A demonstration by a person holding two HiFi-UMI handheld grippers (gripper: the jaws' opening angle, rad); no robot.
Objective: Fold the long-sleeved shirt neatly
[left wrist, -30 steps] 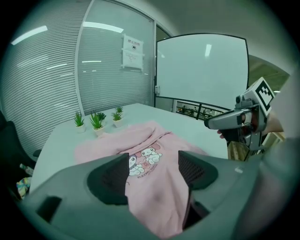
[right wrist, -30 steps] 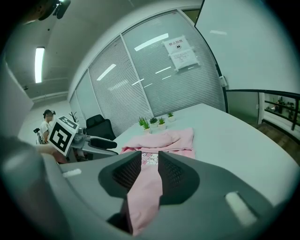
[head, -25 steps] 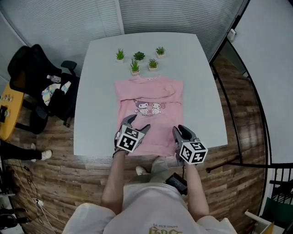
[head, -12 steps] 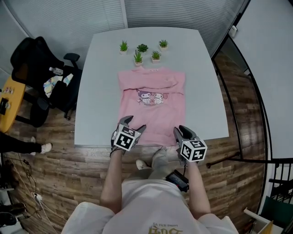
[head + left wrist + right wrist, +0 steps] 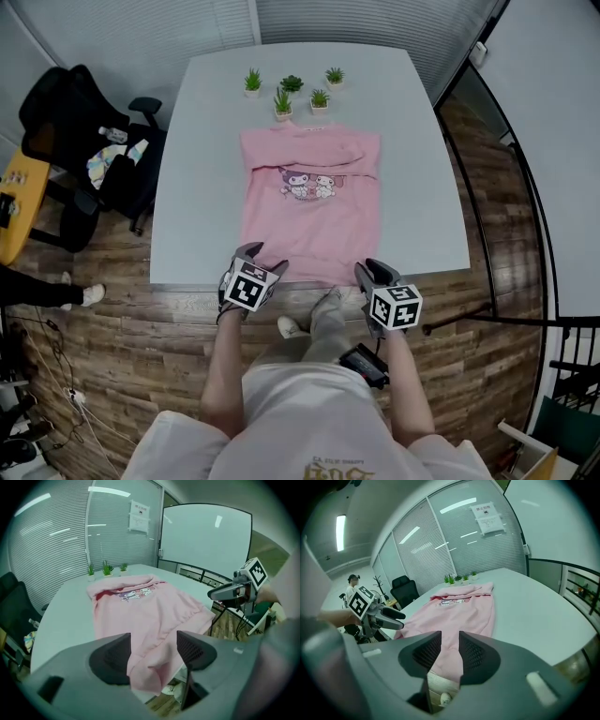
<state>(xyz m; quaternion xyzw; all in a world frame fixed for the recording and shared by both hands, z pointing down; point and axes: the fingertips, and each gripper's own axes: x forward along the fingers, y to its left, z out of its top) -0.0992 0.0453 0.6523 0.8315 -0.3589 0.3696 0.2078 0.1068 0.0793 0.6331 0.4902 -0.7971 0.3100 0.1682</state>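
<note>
Pink long-sleeved shirt (image 5: 314, 211), soft cloth with a cartoon print, lies flat on the smooth white rectangular counter (image 5: 192, 187). Its hem droops over the near edge, and bare counter runs wide on both sides. The left gripper (image 5: 153, 649) has its jaws spread before the hem's corner, pinching nothing; the right gripper (image 5: 450, 645) has its jaws a narrow gap apart, clear of the cloth.

Bare left forearm (image 5: 225, 370) and bare right forearm (image 5: 405, 389) reach up from the bottom centre of the head view.

- The left grey two-jaw gripper (image 5: 262, 257), lower left of centre: pitched steeply down, black ribbed pads (image 5: 110, 658) wide apart, clamping nothing.
- The right grey two-jaw gripper (image 5: 371, 269), lower right of centre: shallower pitch, pads (image 5: 474, 654) close together with a narrow slit between them, nothing pinched.
- Checker-marked cube (image 5: 248, 288) on each gripper faces up.
</note>
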